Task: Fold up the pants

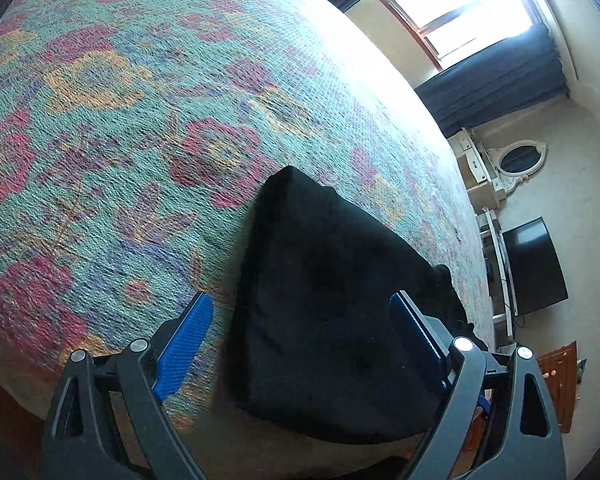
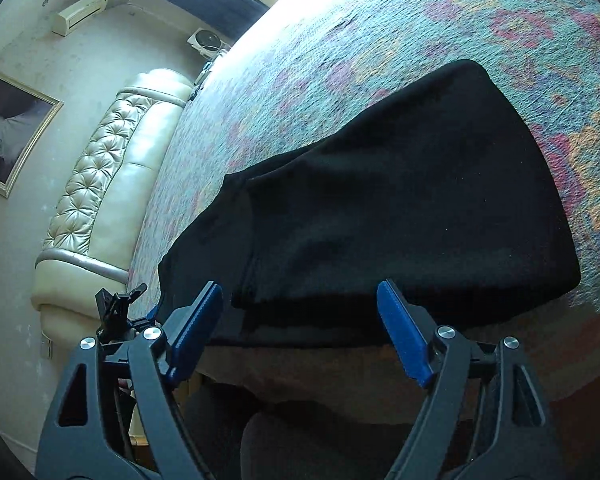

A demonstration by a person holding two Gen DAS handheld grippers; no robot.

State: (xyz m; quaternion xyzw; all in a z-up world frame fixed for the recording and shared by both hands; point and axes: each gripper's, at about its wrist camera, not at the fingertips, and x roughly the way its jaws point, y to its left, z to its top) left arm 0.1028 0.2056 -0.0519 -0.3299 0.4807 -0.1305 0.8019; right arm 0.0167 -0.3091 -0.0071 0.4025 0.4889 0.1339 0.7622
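The black pants (image 1: pixel 332 300) lie folded in a compact stack at the near edge of a bed with a floral cover (image 1: pixel 140 120). They also show in the right wrist view (image 2: pixel 400 208), with a lower layer sticking out to the left. My left gripper (image 1: pixel 304 340) is open and empty, hovering over the near part of the stack. My right gripper (image 2: pixel 300 328) is open and empty, just above the near edge of the pants. Its blue pads (image 2: pixel 404 332) touch nothing.
The bed edge (image 2: pixel 300 364) runs just under the grippers. A cream tufted headboard (image 2: pixel 112 184) stands to the left of the bed. A TV (image 1: pixel 534 268), a dresser with a mirror (image 1: pixel 516 160) and a window (image 1: pixel 460 4) are along the far walls.
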